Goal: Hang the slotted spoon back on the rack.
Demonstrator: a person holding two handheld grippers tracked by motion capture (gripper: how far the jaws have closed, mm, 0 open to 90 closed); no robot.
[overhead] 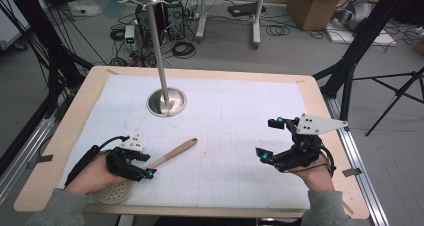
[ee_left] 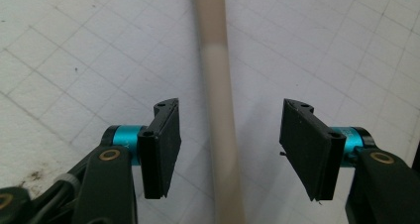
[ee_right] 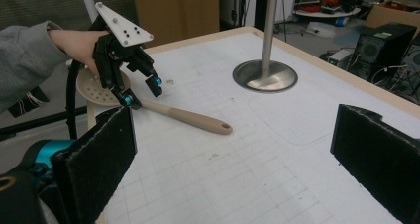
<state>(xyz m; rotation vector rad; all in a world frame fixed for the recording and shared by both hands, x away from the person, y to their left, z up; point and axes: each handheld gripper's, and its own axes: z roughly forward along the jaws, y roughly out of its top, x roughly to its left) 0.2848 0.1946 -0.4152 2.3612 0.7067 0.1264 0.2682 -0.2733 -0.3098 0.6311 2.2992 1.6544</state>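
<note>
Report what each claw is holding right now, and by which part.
Nothing is held. The left claw straddles the handle of the slotted spoon with gaps on both sides, pads not touching. The right claw is open over the bare mat.

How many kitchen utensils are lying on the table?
1. A slotted spoon lies near the table's front left corner, its round perforated head by the person's left hand and its handle between the open jaws of the left gripper. Nothing suggests another is hidden.
</note>
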